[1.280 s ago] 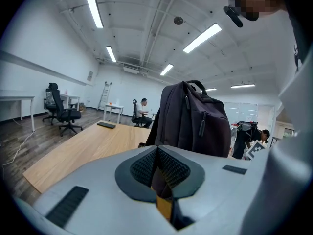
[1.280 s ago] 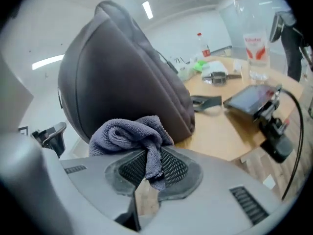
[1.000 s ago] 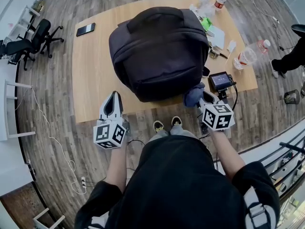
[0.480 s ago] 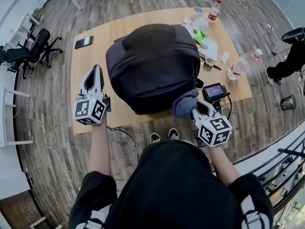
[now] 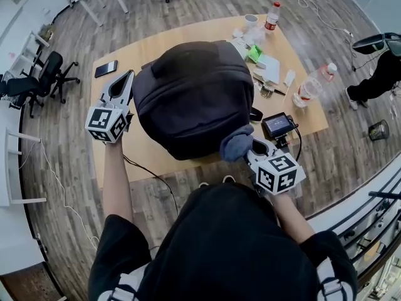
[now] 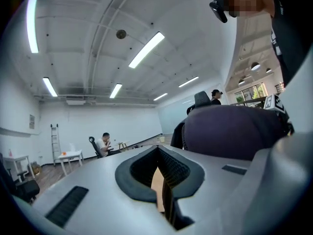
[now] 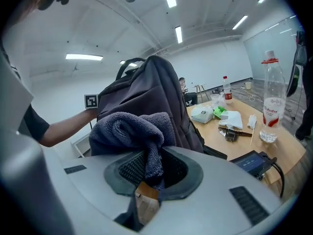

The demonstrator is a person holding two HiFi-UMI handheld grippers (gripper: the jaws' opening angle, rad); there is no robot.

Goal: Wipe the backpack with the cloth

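— Nearest the person, what did you log?
— Right gripper point(image 5: 254, 149), jaws clenched on a bunched blue-grey cloth point(image 5: 236, 143). The cloth sat at the near right edge of the backpack point(image 5: 194, 96); whether it pressed on the fabric, I could not tell. A small screen device point(image 5: 276, 125) stood just right of it, by the table point(image 5: 116, 149) edge.
— And the backpack itself?
— Dark, bulging, mid-table.
— The other hand?
— Left gripper point(image 5: 127, 79) was held just left of the backpack, jaws clamped together with nothing between them. Contact with the bag was unclear.
— Farther off?
— A phone point(image 5: 106, 68) lay at the far left corner. On the right stood a clear bottle point(image 5: 311, 88), with loose papers point(image 5: 270, 68) beyond it. A second bottle point(image 5: 270, 16) stood at the far edge.
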